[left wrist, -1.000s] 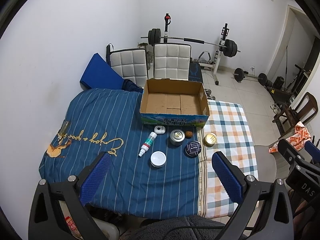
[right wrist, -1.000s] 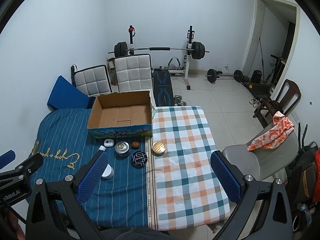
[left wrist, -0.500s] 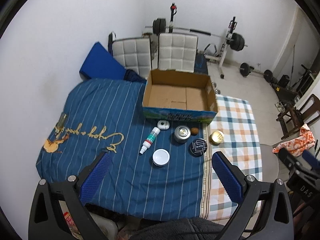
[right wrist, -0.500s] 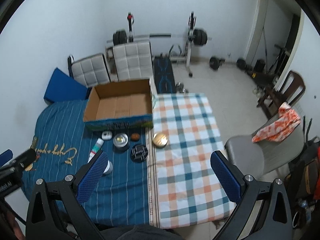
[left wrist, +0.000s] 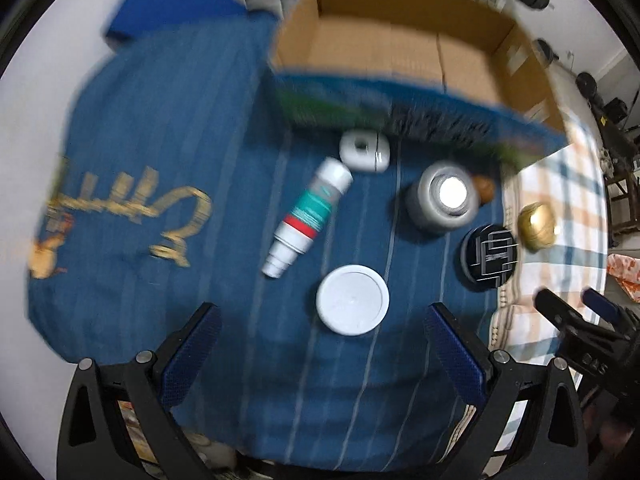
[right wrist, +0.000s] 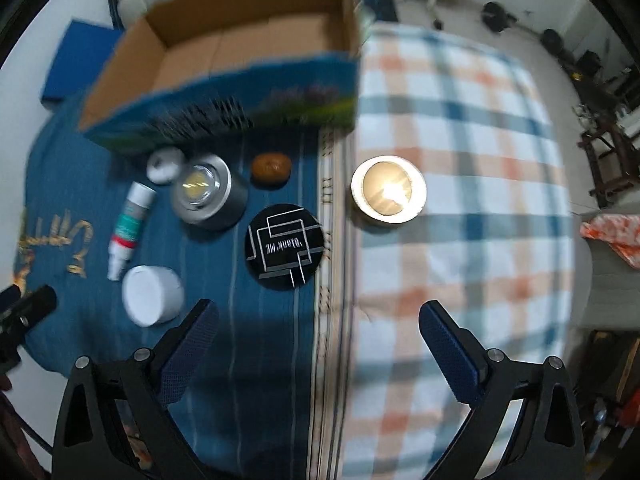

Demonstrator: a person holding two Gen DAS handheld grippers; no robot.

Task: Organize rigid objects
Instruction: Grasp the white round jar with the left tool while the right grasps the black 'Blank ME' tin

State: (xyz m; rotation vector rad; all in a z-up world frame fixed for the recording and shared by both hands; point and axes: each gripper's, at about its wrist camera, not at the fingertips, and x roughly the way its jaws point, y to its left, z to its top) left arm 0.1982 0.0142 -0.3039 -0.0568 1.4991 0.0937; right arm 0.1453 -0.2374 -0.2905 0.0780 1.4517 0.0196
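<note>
Both grippers point down over the bed, motion blur throughout. Left gripper point(left wrist: 322, 344): fingers spread wide, nothing between them, white round jar point(left wrist: 352, 299) just ahead of the gap. Right gripper point(right wrist: 318, 340): fingers spread and beginning to close, nothing between them, poised over the seam where the blue striped cover point(right wrist: 224, 320) meets the checked cloth point(right wrist: 460, 240). Objects lie in a loose cluster on the blue cover in front of the open cardboard box point(left wrist: 400, 52), which looks empty. White jar: low, smooth lid, likely light plastic; best taken across its side wall, pads low so it does not pop out. Tube bottle point(left wrist: 306, 216) lies on its side, teal and red bands, cap end toward the gripper; light, rolls easily, so grip across the body at mid-length. Small white rounded case point(left wrist: 364, 149) sits nearly against the box wall, little room for a finger behind it. Silver metal tin point(left wrist: 442, 196): taller, shiny, probably the heaviest and slippery; hold the wall squarely. Brown nut-like lump point(right wrist: 271, 167) beside it: small, hard, irregular. Black flat compact point(right wrist: 285, 246): thin disc, little edge to catch on soft bedding. Gold tin point(right wrist: 388, 189) stands alone on the checked cloth, glossy lid glaring. All seem stiff; none looks fragile, contents unknown.
</note>
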